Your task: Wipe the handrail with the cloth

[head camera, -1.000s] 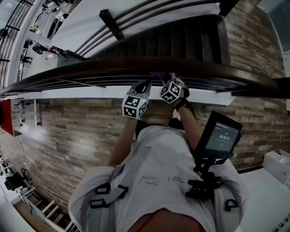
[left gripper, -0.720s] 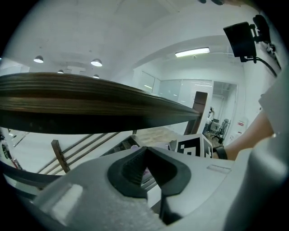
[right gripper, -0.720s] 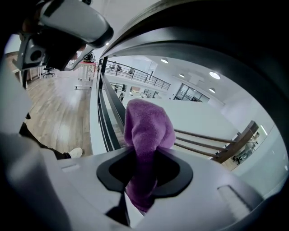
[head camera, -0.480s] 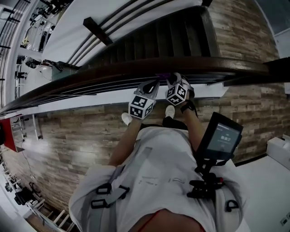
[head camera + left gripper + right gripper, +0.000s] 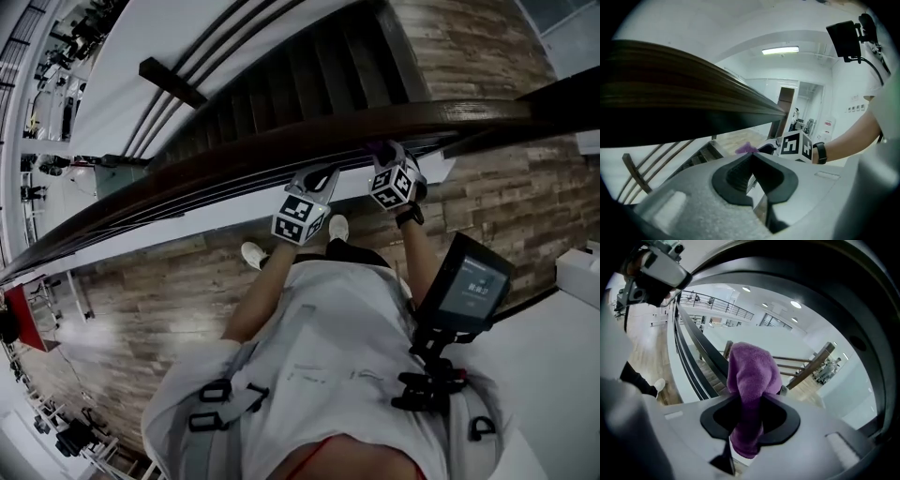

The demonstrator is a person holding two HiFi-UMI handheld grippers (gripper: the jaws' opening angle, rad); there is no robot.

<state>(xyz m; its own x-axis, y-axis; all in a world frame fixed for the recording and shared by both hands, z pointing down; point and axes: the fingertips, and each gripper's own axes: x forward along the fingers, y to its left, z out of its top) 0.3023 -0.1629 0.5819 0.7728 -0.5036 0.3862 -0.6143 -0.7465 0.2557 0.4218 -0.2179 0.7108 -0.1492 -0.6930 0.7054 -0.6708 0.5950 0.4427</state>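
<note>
1. Handrail (image 5: pixel 281 150): in my head view the dark wooden rail crosses the frame from 8 o'clock to 2 o'clock. The stairs (image 5: pixel 309 75) lie beyond it, toward 12 o'clock. The plank floor (image 5: pixel 159 300) lies on the near side.

2. Right gripper (image 5: pixel 384 156): I read it as clenched on the purple cloth (image 5: pixel 378 148). In the right gripper view the cloth (image 5: pixel 752 380) is pinched between both black pads, with a bunched end standing out past the tips toward 12 o'clock and a short tail hanging toward 6 o'clock. In the head view the cloth sits at the near edge of the handrail, at the tip of this gripper. I cannot tell whether it is pressed against the wood.

3. Left gripper (image 5: pixel 317 174): its jaws are pressed together with nothing between them, as its own view confirms. It sits just beside the right gripper, at that gripper's 8 o'clock, with its tip just under the handrail.
</note>
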